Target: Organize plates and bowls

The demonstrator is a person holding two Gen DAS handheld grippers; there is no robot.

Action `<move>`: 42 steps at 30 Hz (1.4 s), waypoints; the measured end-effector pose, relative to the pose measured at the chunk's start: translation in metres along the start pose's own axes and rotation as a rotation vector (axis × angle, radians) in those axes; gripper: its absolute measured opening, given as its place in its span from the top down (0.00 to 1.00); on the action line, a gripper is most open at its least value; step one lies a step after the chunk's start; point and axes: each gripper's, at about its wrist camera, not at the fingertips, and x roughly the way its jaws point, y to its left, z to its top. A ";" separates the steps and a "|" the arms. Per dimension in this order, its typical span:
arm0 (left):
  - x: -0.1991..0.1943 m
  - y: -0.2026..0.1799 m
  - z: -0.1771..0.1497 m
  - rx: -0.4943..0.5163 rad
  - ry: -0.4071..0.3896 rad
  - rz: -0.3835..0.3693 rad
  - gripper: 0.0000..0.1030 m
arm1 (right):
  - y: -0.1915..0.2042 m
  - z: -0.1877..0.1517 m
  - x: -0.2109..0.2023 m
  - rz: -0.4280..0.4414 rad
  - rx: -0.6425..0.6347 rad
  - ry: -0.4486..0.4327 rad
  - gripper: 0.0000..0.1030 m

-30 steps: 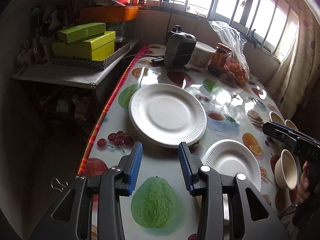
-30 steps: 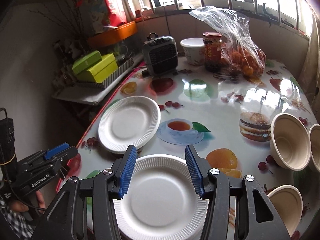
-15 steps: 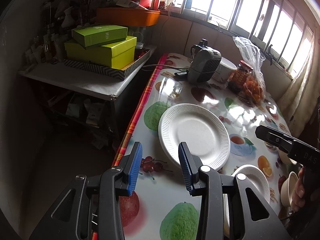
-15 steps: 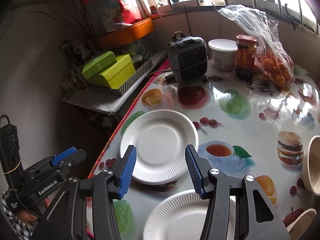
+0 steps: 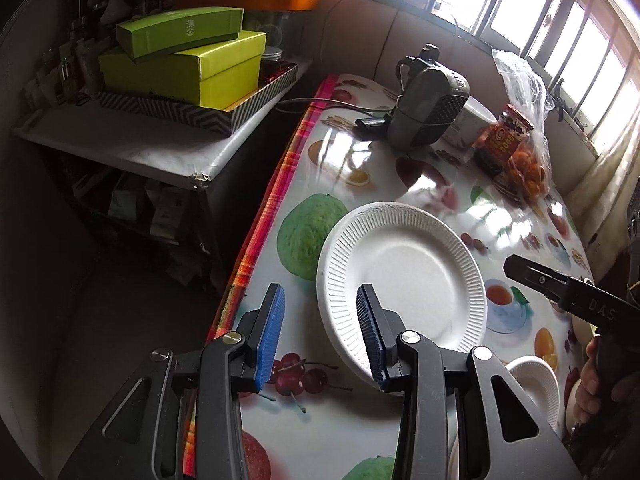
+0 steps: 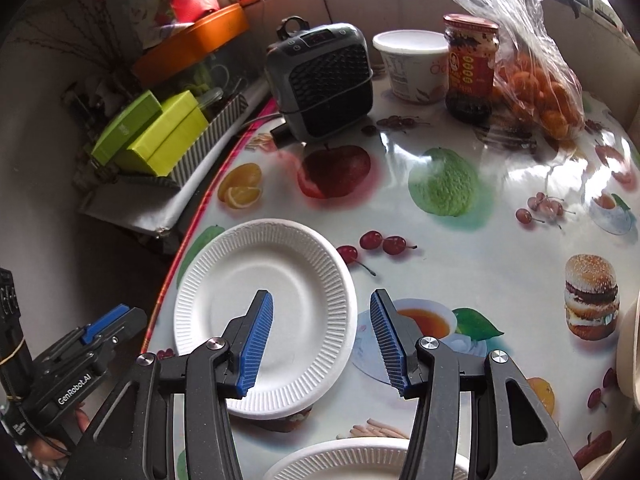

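A clear bag on the counter holds small oranges. The white plate has nothing on it. The left gripper and the right gripper both have their fingers apart, holding nothing.

Bare tablecloth beyond the plate; heater, jar farther back.

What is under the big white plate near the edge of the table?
The white plate seems to sit on something dark and brownish that peeks out under its near rim. The plate covers nearly all of it, so what it is cannot be told. Around it lies the fruit-print tablecloth.
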 end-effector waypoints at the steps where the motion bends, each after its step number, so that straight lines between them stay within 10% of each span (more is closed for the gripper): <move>1: 0.004 0.000 0.000 -0.005 0.010 0.000 0.62 | -0.003 0.000 0.004 -0.009 0.009 0.010 0.51; 42: 0.040 -0.004 0.001 -0.036 0.082 -0.032 0.84 | -0.023 -0.008 0.049 0.046 0.066 0.127 0.84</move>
